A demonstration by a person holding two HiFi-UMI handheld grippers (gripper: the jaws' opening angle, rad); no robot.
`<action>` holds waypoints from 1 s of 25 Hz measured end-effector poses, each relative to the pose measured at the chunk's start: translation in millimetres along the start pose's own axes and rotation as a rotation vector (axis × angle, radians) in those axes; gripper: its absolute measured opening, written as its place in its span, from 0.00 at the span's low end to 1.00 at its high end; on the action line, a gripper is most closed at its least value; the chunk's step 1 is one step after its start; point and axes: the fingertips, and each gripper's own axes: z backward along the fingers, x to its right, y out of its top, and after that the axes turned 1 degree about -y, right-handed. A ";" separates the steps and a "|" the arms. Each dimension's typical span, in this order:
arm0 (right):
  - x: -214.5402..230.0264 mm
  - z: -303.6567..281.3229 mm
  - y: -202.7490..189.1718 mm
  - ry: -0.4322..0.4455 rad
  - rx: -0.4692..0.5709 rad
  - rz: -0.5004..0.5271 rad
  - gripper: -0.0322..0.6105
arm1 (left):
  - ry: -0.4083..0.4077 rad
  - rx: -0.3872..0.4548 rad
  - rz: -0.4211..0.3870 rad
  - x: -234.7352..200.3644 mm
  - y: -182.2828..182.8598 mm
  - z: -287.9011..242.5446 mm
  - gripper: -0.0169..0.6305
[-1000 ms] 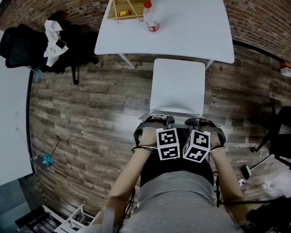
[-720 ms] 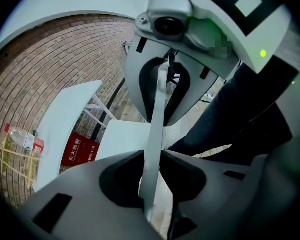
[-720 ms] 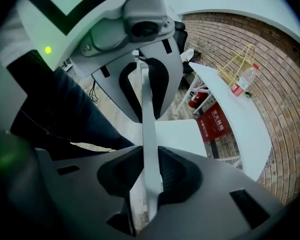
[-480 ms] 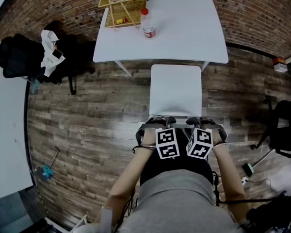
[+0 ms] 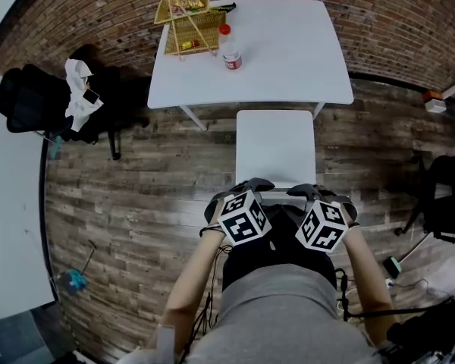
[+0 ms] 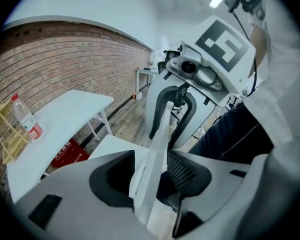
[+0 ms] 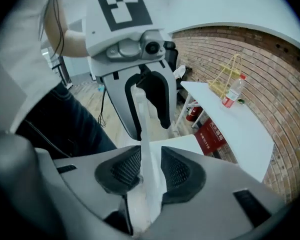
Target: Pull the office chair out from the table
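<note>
Both claws sit at the top of the chair back, side by side. The left claw (image 5: 248,186) is opening its two jaws wide; the thin white top edge of the chair back (image 6: 157,129) stands between them with a clear gap on one side, so nothing squeezes it. The right claw (image 5: 307,191) is opening its jaws too; the same white edge runs up between its two black pads (image 7: 182,173), very close to them but not pinched. The person's left arm (image 5: 193,279) and right arm (image 5: 364,279) reach to the claws from the near side.

The office chair (image 5: 275,146) is white; its seat lies just on the far side of the claws. The far edge of the seat is right beside the near edge of the white surface (image 5: 288,67); the rest of the seat is out in the open over the wooden floor (image 5: 136,180).

On the far left part of the surface a clear bottle (image 5: 228,46) with a red cap stands just beside a yellow wire basket (image 5: 188,21). A red sign (image 6: 65,156) shows low down under the surface in the gripper views.

Well off to the left is a black chair (image 5: 26,97) with a white cloth (image 5: 80,89) on it. A brick wall (image 5: 409,21) runs along the far side; a small blue thing (image 5: 72,280) lies on the floor at the near left.
</note>
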 end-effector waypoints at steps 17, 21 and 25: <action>135.8 118.3 77.7 -0.570 0.661 -0.551 0.10 | 0.463 0.475 0.071 -92.0 109.5 112.8 0.07; 145.7 134.3 80.7 -0.685 0.722 -0.611 0.09 | 0.556 0.611 0.183 -105.1 121.5 133.0 0.06; 149.2 142.7 83.1 -0.733 0.752 -0.633 0.08 | 0.634 0.716 0.338 -119.7 117.8 150.4 0.05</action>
